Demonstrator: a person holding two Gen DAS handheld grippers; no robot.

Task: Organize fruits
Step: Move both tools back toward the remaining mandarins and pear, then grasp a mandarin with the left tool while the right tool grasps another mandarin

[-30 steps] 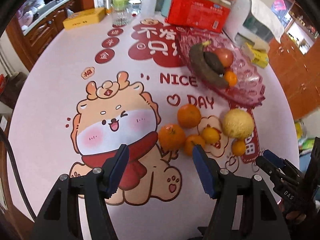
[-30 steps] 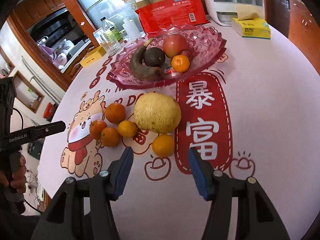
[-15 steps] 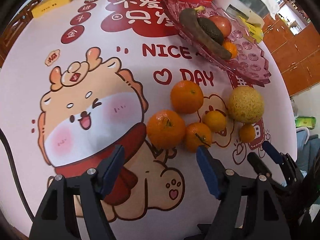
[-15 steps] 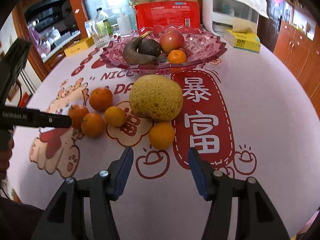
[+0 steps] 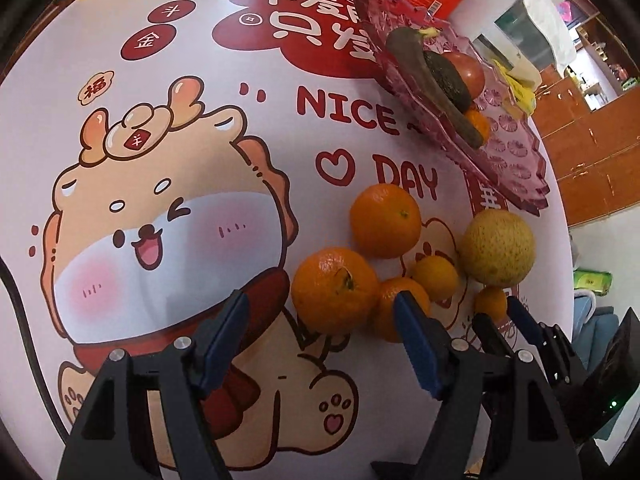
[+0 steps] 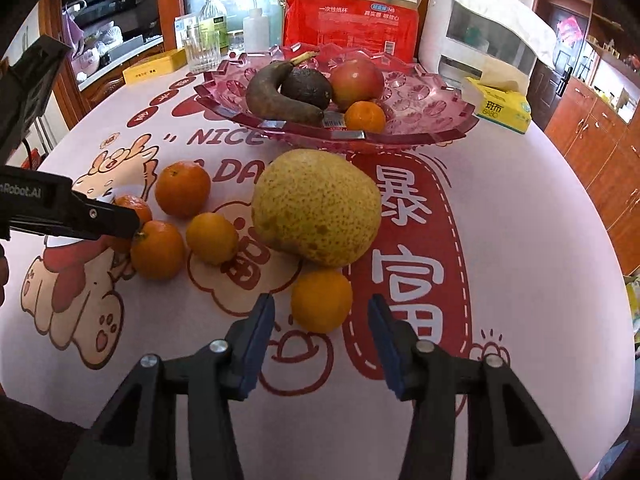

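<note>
Several oranges and a large yellow pomelo [image 6: 318,207] lie loose on the printed tablecloth. My left gripper [image 5: 322,300] is open, its fingers on either side of the nearest orange [image 5: 334,289], apart from it. My right gripper [image 6: 320,304] is open around a small orange [image 6: 321,300], not touching it. A pink glass fruit plate [image 6: 432,110] behind holds a dark banana [image 6: 276,102], an avocado [image 6: 306,88], an apple [image 6: 356,80] and a small orange [image 6: 365,117]. The left gripper also shows at the left of the right wrist view [image 6: 100,220].
Behind the plate stand a red pack of paper cups [image 6: 350,20], a white appliance [image 6: 480,40], a yellow tissue box [image 6: 504,106], a glass [image 6: 204,48] and bottles. A yellow box [image 6: 154,66] lies at the far left. The table edge curves close on the right.
Both grippers have moved forward and down towards the loose fruit. The left gripper now brackets the nearest orange and the right one brackets the small orange in front of the pomelo.
</note>
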